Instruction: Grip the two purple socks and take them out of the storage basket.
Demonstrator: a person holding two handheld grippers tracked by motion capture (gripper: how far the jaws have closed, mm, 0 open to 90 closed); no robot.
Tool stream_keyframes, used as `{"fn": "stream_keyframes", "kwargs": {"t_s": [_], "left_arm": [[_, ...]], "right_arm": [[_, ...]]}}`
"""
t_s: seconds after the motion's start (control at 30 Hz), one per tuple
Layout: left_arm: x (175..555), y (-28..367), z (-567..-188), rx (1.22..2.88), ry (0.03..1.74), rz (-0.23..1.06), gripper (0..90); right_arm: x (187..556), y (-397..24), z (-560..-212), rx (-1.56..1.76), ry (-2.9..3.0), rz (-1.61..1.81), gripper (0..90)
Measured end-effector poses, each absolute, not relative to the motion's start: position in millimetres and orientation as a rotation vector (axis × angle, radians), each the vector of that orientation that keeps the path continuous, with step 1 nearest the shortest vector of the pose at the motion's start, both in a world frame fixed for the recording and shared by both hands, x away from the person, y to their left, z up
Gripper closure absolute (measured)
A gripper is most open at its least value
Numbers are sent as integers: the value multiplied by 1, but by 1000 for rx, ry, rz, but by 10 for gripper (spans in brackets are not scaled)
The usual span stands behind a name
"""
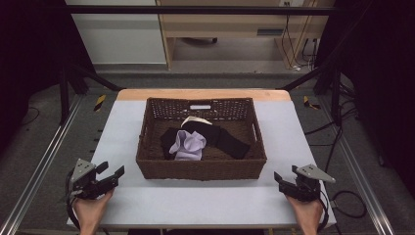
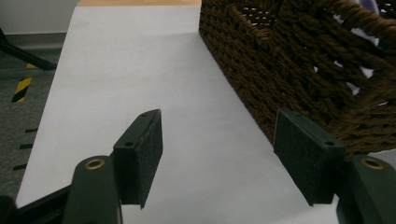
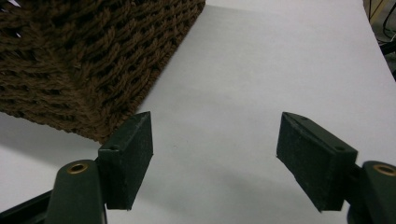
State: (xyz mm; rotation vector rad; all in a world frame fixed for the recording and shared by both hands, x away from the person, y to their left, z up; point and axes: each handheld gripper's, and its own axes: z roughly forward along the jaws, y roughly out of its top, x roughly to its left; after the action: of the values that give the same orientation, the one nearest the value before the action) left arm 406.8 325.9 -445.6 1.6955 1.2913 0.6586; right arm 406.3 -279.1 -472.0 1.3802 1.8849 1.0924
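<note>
A brown woven basket [image 1: 200, 169] stands in the middle of the white table [image 1: 122, 142]. Inside it lie a lilac cloth [image 1: 188, 144], a black garment [image 1: 230, 139] and a cream piece [image 1: 195, 120] at the back. My left gripper [image 1: 111, 172] hovers at the table's front left, open and empty, just left of the basket's near corner [image 2: 299, 60]. My right gripper [image 1: 286, 177] is at the front right, open with nothing between its jaws, and the basket's other near corner [image 3: 84, 60] lies ahead to its left.
Metal rails [image 1: 44, 156] run along both sides of the table, with cables [image 1: 350, 200] on the floor at the right. A wooden edge [image 1: 203, 94] borders the table's far side. White tabletop [image 3: 261, 70] stretches ahead of each gripper.
</note>
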Motion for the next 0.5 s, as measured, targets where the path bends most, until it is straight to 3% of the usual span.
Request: {"fn": "stream_keyframes", "kwargs": {"t_s": [0.5], "left_arm": [[398,318,-418,1595,1212,687,297]], "right_arm": [[405,-276,-469,1340,1863,1138,296]]}}
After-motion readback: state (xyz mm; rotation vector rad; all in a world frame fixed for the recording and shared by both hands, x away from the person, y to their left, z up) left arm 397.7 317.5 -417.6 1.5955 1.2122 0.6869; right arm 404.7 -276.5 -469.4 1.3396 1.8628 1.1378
